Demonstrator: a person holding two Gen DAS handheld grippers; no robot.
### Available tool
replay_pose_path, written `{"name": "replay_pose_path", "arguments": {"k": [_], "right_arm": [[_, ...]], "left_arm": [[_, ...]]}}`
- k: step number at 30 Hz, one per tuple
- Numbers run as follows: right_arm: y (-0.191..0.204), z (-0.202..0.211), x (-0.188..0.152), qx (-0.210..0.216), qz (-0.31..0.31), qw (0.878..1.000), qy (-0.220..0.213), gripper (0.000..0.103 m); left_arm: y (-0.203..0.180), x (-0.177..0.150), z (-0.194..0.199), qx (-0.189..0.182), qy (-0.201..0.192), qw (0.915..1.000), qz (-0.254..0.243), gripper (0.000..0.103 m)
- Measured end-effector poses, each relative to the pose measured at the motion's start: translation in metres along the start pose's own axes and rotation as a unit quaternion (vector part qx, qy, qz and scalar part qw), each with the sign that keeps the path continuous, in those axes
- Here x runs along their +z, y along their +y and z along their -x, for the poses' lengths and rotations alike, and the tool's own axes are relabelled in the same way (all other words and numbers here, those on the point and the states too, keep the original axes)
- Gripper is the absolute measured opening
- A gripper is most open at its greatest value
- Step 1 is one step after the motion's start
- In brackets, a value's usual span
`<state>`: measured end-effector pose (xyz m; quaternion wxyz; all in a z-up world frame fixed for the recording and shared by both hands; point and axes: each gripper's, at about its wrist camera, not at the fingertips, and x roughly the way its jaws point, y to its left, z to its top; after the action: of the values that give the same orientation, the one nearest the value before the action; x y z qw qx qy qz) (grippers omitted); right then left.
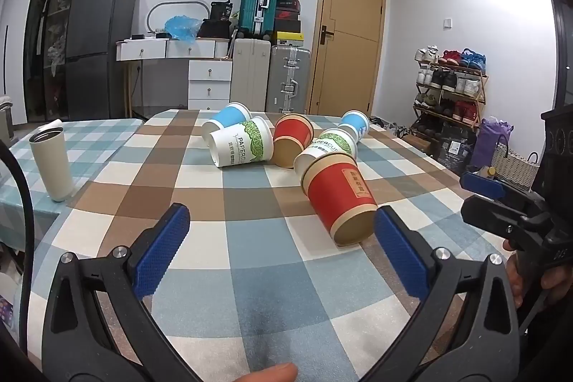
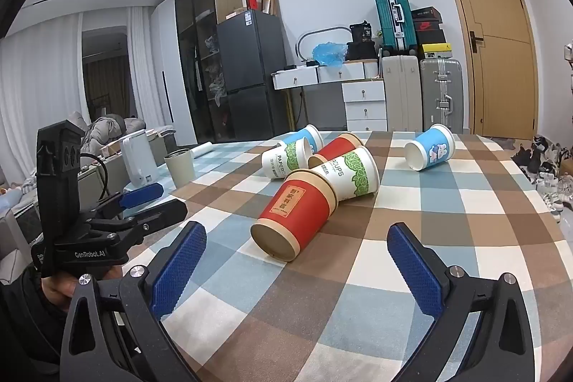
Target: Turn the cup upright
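Observation:
Several paper cups lie on their sides on the checkered tablecloth [image 1: 250, 238]. The nearest is a red cup [image 1: 340, 199] with its base toward me; it also shows in the right wrist view [image 2: 293, 217]. Behind it lie two white-and-green cups [image 1: 243, 145] [image 2: 349, 174], another red cup [image 1: 292, 138] and two blue cups [image 1: 229, 117] [image 2: 429, 147]. My left gripper [image 1: 283, 221] is open and empty, its right finger just beside the near red cup's base. My right gripper [image 2: 297, 238] is open and empty, just in front of that cup.
A cream metal tumbler [image 1: 50, 163] stands upright at the table's left. In the right wrist view a white kettle [image 2: 138, 160] stands behind the tumbler [image 2: 179, 167]. Suitcases, drawers, a fridge and a shoe rack [image 1: 451, 88] stand beyond the table.

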<state>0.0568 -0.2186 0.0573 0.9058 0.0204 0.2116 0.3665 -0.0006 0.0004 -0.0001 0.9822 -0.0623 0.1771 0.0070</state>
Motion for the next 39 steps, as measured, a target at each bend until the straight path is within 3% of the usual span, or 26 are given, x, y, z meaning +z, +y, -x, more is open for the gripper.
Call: {"name": "replay_pose_path", "arguments": {"k": [24, 39], "right_arm": [[0.001, 0.003, -0.004, -0.013, 0.01, 1.0, 0.003, 0.103], [-0.001, 0.002, 0.003, -0.013, 0.01, 1.0, -0.001, 0.103]], "left_arm": [[-0.001, 0.002, -0.004, 0.005, 0.008, 1.0, 0.001, 0.102], [-0.005, 0.008, 0.003, 0.013, -0.02, 0.9997, -0.012, 0.102]]}}
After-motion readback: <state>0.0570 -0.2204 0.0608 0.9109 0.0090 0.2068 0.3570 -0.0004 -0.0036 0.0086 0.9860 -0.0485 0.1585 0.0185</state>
